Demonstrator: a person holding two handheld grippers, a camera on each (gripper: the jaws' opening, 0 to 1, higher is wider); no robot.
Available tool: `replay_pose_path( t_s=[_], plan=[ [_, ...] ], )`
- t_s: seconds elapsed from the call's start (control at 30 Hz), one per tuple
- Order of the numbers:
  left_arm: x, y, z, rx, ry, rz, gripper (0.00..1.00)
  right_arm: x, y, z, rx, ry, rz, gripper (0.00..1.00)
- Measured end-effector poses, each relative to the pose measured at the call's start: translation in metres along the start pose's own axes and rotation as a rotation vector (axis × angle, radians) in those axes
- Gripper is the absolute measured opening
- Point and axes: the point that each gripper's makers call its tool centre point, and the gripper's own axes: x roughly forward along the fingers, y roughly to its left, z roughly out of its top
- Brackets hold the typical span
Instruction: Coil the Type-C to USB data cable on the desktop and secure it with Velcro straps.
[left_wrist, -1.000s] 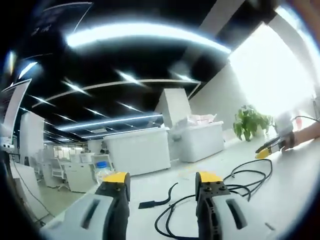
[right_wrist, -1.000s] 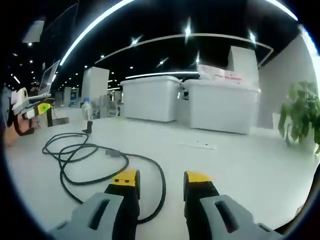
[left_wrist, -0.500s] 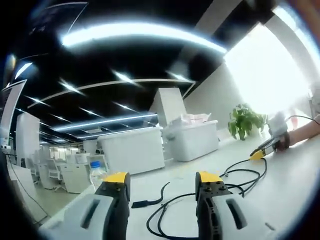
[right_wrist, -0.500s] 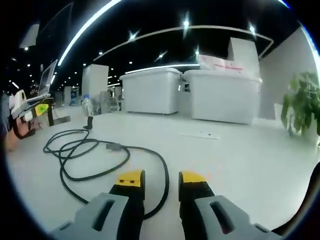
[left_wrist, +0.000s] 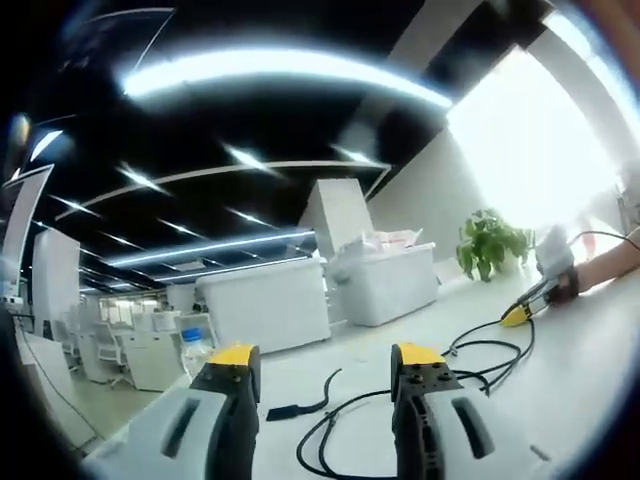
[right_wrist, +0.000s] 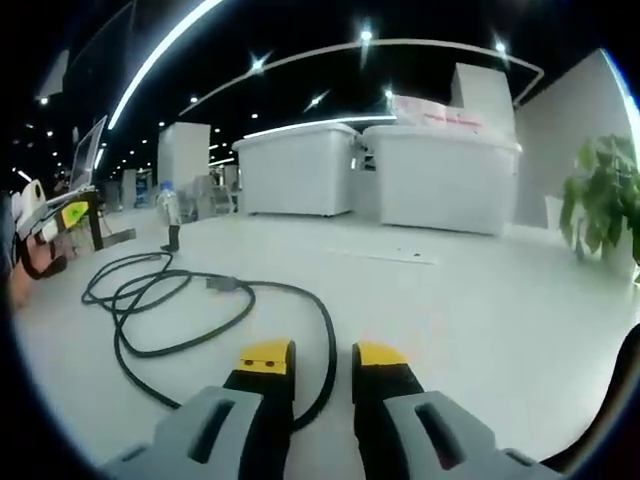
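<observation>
Right gripper view: my right hand-held gripper (right_wrist: 323, 352) has jaws nearly together, straddling the black data cable (right_wrist: 190, 300), maybe just touching it. Cable lies in loose loops on the white worktop (right_wrist: 470, 320). Left hand-held gripper (left_wrist: 325, 358) jaws apart, empty, low over cable; black Velcro strap (left_wrist: 300, 402) lies just beside it.

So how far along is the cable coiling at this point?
Nothing looks done yet. The black cable lies in loose, sprawling loops on the white desk, and the strap lies flat beside it, unused. In hand: the right hand-held gripper sits low by a cable loop, jaws nearly closed, gripping nothing visible; the left hand-held gripper is open. Coiling and strapping remain.
</observation>
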Motion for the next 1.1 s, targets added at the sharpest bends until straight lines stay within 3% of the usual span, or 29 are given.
replay_pose_path(
  t_s=[0.17, 0.37, 0.47, 0.87, 0.97, 1.1],
  plan=[
    [0.001, -0.005, 0.000, 0.014, 0.000, -0.019, 0.53, -0.001, -0.006, 0.000, 0.008, 0.002, -0.020, 0.15],
    [0.001, -0.001, -0.006, -0.045, 0.020, -0.015, 0.53, 0.000, -0.004, 0.001, -0.025, 0.002, -0.022, 0.13],
    [0.001, 0.000, -0.006, -0.052, 0.021, -0.010, 0.53, -0.001, -0.006, 0.000, -0.027, 0.003, -0.026, 0.07],
    [0.001, -0.003, -0.005, -0.042, 0.020, -0.019, 0.53, -0.002, -0.006, 0.001, -0.054, 0.003, -0.025, 0.03],
    [0.001, -0.003, -0.005, -0.041, 0.019, -0.022, 0.53, -0.002, -0.007, 0.002, -0.097, 0.003, -0.026, 0.03],
    [0.001, -0.006, -0.005, -0.043, 0.020, -0.029, 0.53, -0.005, -0.006, 0.012, -0.107, -0.035, -0.026, 0.03]
  ],
)
